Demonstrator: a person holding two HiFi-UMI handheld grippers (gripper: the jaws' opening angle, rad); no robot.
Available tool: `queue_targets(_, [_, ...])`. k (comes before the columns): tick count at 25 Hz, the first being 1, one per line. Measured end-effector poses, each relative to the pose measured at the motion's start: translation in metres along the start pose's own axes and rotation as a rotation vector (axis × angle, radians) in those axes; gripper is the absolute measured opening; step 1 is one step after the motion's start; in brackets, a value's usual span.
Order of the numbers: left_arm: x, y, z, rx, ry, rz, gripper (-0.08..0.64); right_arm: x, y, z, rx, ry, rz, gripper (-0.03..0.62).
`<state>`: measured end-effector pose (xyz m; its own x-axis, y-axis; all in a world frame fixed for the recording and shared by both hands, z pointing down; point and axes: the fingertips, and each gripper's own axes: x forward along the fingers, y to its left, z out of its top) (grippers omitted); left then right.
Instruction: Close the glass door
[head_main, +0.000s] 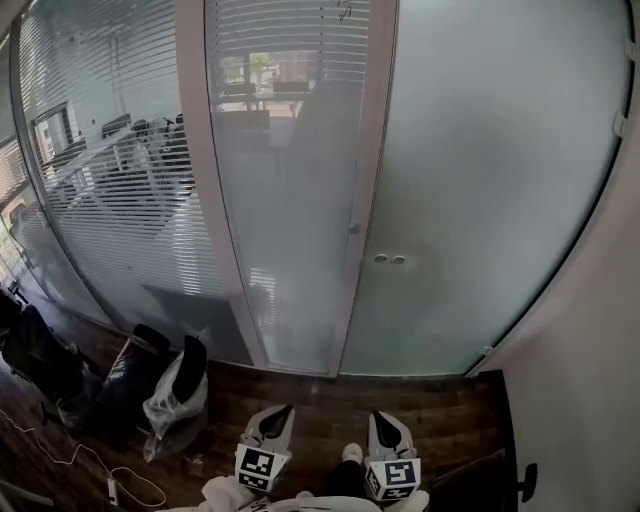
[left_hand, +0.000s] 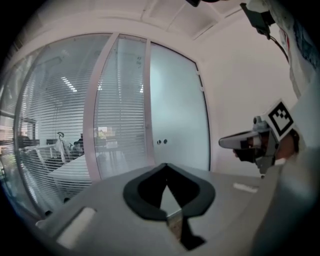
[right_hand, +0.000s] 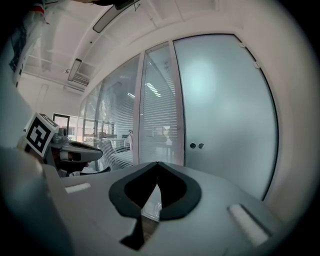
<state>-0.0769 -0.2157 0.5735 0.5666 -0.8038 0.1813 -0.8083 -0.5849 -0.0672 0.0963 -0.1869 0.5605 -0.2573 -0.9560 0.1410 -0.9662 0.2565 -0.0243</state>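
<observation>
The frosted glass door (head_main: 490, 190) fills the right half of the head view, and its left edge lies along a white post (head_main: 365, 200). Two small round fittings (head_main: 389, 259) sit near that edge, also seen as fittings (left_hand: 161, 142) and fittings (right_hand: 196, 146). Both grippers hang low in front of the door, well short of it and touching nothing. My left gripper (head_main: 280, 411) is shut and empty, with its tips meeting in the left gripper view (left_hand: 166, 165). My right gripper (head_main: 381, 416) is likewise shut and empty, its tips meeting (right_hand: 158, 163).
Left of the post stand a glass panel with blinds (head_main: 290, 200) and a curved slatted glass wall (head_main: 110, 180). Dark bags and a plastic-wrapped object (head_main: 175, 392) sit on the wooden floor at lower left beside a white cable (head_main: 125, 478). A plain wall (head_main: 590, 370) closes the right.
</observation>
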Motion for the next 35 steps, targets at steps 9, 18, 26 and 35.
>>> queue_targets(9, [-0.041,-0.026,0.001,-0.017,-0.038,-0.046,0.002,-0.055,0.019,-0.007,-0.012,0.020,-0.046,0.006])
queue_targets(18, [-0.048,-0.048,-0.001,-0.052,-0.055,-0.051,0.002,-0.078,0.026,-0.013,-0.036,0.059,-0.021,0.006])
queue_targets(26, [-0.066,-0.060,-0.011,-0.055,-0.026,-0.014,0.002,-0.094,0.034,-0.018,-0.034,0.068,0.023,0.006])
queue_targets(35, [-0.086,-0.112,-0.004,-0.045,-0.015,0.014,0.002,-0.147,0.014,-0.022,0.019,0.061,0.057,0.006])
